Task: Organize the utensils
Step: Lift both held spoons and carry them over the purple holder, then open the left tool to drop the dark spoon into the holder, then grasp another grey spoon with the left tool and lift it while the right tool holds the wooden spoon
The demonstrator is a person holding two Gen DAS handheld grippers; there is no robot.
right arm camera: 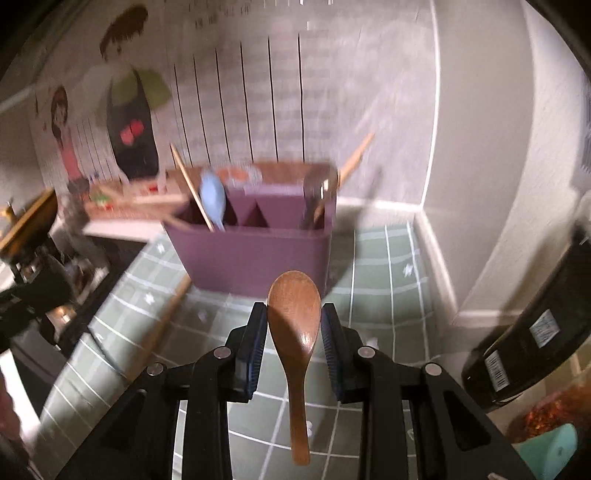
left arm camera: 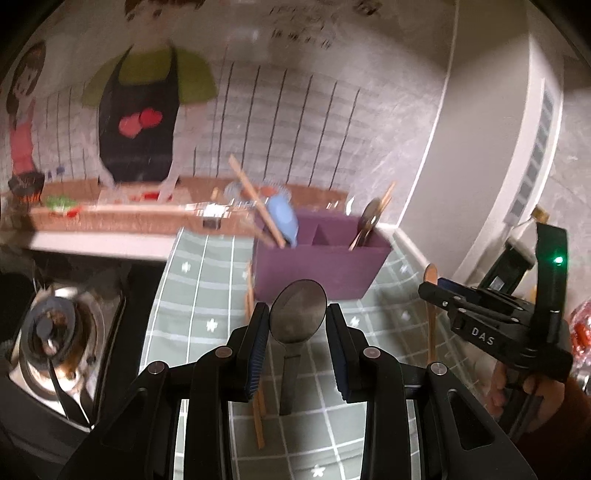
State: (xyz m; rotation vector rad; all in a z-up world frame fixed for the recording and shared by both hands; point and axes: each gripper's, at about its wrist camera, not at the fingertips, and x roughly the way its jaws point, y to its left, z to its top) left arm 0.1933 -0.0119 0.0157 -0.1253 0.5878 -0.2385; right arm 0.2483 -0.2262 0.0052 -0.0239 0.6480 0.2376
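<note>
Left gripper (left arm camera: 297,319) clamps metal spoon (left arm camera: 297,314) by its bowl | right gripper (right arm camera: 294,321) clamps wooden spoon (right arm camera: 295,325) likewise | purple caddy (right arm camera: 251,254) stands just beyond, on green tiled mat (right arm camera: 384,280)

We can read only one word: "DAS", in pale letters on the black body of the right gripper (left arm camera: 430,291), as the left camera sees it.

High on the wall poster (left arm camera: 295,26) there are rows of dark marks that look like writing. They are too blurry for us to read. The right camera shows the same rows, and they are blurry there too.

The dark bottle (right arm camera: 532,332) at the right edge has two white labels with small black bars and print. The print is too small for us to read.
</note>
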